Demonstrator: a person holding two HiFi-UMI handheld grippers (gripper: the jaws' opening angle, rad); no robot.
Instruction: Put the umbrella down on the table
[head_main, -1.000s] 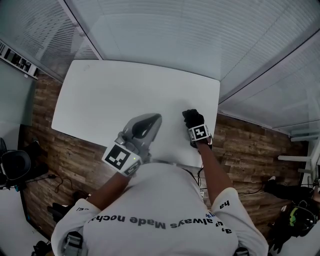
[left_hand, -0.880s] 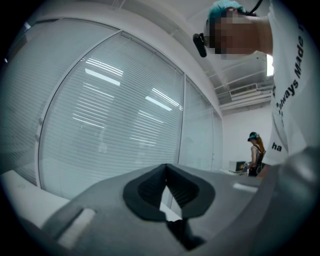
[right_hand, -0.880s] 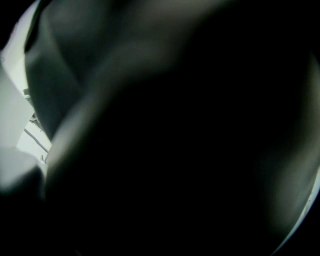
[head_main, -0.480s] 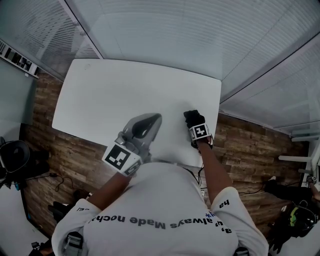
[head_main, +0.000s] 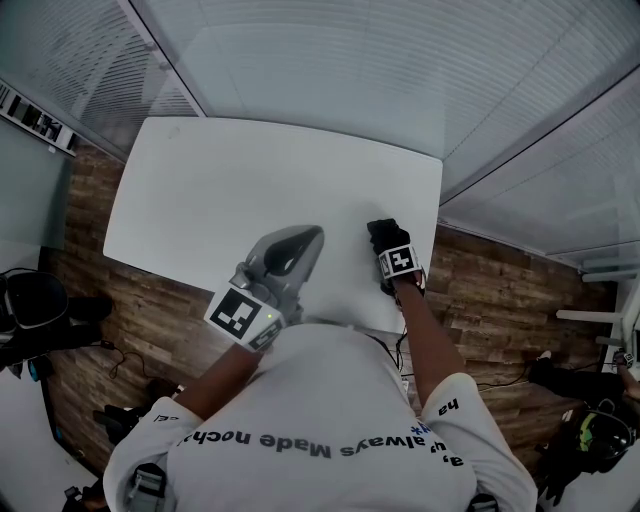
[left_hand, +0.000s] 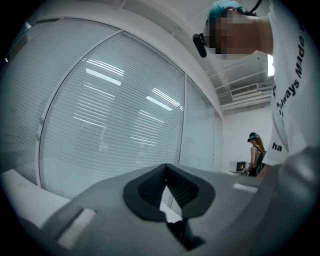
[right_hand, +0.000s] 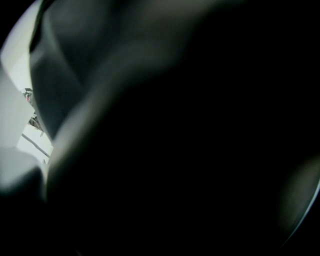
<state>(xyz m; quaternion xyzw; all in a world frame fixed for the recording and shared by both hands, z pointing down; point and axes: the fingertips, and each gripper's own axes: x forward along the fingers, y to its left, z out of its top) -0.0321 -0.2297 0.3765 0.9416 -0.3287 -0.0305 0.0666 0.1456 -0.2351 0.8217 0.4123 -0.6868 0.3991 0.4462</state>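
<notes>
**Head view shows no umbrella on the white worktop; the right side is too dark to read**

Head view: the white rectangular worktop (head_main: 220, 190) is seen from above, with brown wood-plank floor (head_main: 130, 310) round its left and near sides. Both tools hang over its near edge. The grey plastic left tongs (head_main: 305, 238) point far and to the right, with their square-marker cube (head_main: 240, 313) close to the person's white shirt. The black right tongs (head_main: 383, 235) sit just right of them, close to the worktop's near right corner. The umbrella cannot be picked out here, either lying on the worktop or clearly in a grip.

Left gripper view: the left tongs have their dark ribbed pads (left_hand: 150, 192) pressed together at the tips, with nothing pinched between them. Beyond them is a glass wall with slatted blinds (left_hand: 110, 110), and a second person (left_hand: 256, 150) stands far off on the right.

Right gripper view: a dark, blurred mass lies almost against the lens, leaving only a pale sliver at the left. Whether the right tongs are spread or pinching something cannot be told. The mass could be the umbrella's fabric, but that is a guess.

Risk: if the umbrella is in that right grip, letting go so near the corner could leave part of it overhanging, and it might tip onto the floor. With that camera blocked, the release would also be hard to judge.
</notes>
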